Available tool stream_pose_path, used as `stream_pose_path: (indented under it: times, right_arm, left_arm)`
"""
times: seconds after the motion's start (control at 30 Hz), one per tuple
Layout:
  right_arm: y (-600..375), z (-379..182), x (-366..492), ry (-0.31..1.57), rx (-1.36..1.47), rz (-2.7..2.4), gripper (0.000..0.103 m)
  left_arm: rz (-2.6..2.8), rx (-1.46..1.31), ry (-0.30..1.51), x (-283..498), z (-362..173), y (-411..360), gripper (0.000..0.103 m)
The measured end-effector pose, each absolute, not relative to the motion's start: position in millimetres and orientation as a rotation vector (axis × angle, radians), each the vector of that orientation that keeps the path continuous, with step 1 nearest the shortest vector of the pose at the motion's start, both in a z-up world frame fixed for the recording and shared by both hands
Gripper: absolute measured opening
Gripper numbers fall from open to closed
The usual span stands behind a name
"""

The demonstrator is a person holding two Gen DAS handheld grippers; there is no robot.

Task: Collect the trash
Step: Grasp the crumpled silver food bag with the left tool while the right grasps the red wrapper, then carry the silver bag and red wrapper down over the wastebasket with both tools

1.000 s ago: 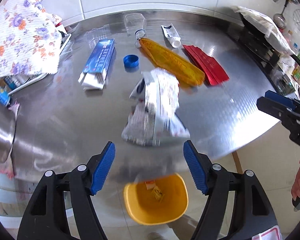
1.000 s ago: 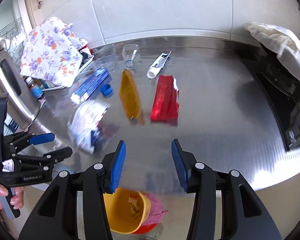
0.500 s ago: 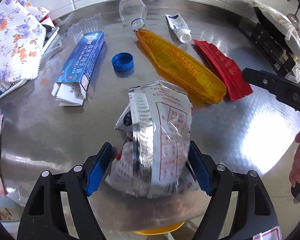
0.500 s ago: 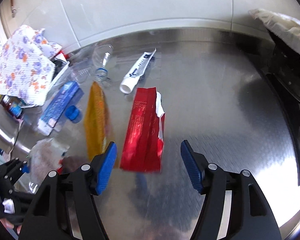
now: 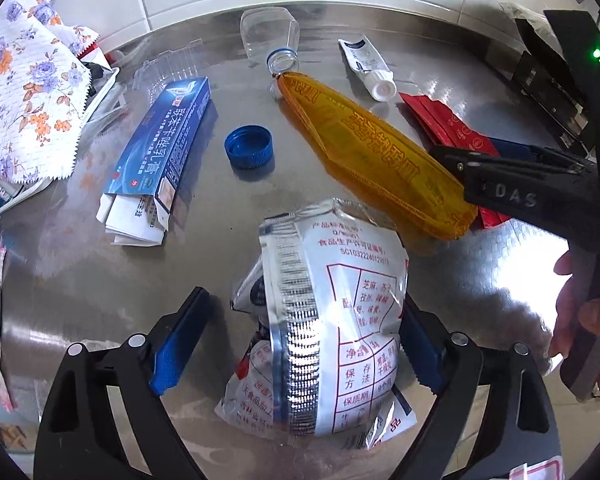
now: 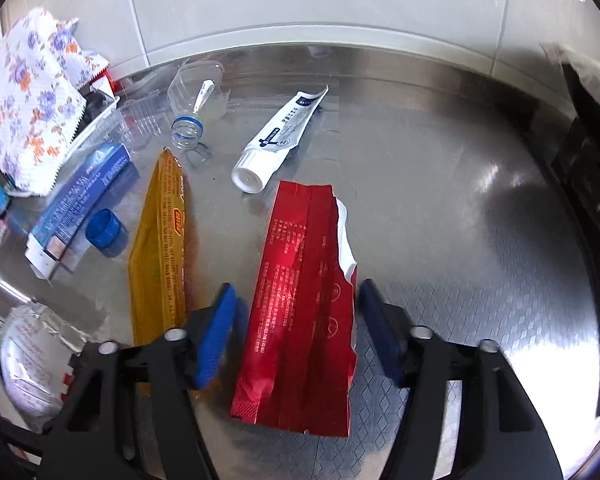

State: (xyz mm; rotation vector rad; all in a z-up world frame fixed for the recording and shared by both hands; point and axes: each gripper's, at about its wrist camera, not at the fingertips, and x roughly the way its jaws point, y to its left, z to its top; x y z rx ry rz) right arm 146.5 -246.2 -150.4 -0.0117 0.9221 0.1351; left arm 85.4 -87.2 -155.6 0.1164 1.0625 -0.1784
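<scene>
A crumpled silver snack bag (image 5: 328,320) lies on the steel counter between the open jaws of my left gripper (image 5: 300,336); the right pad looks close to it, contact unclear. It also shows in the right wrist view (image 6: 32,364). My right gripper (image 6: 296,328) is open and straddles a red wrapper (image 6: 304,304), with a gap on each side. An orange wrapper (image 5: 372,152) (image 6: 160,240) lies between the two bags. The right gripper shows in the left wrist view (image 5: 500,168).
A blue toothpaste box (image 5: 160,144), a blue cap (image 5: 248,146), a clear bottle (image 5: 272,36) and a white tube (image 6: 280,136) lie further back. A floral cloth (image 5: 24,88) covers things at the left. A dark stove (image 6: 588,184) is at the right.
Both grippers moved forward and down over the counter. The left now has the silver bag between its jaws, the right has the red wrapper between its jaws. The yellow bin has left view.
</scene>
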Motion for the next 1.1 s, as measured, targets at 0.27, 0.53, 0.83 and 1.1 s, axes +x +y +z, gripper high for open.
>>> stream_pose_path:
  times: [0.27,0.53,0.83,1.1]
  right_arm:
    - [-249.4,-147.7,142.0,0.909,0.007,0.136,0.042]
    - [-261.7,-136.8,133.9,0.897,0.054,0.137,0.039]
    - [-266.5,-123.9,119.5,0.872,0.066,0.150,0.039]
    - [-265.9,-114.4,92.3,0.848,0.080,0.150,0.039]
  left_arm:
    - [-0.220,0.135,1.032,81.8,-152.8,-93.5,0.056]
    - [-0.221,0.108,1.054,85.6,-151.4,-84.0,0.046]
    - [-0.213,0.097,1.034,83.6,-139.8,-80.2,0.046]
    - [-0.228,0.133,0.999,68.0,-123.3,-80.1,0.046]
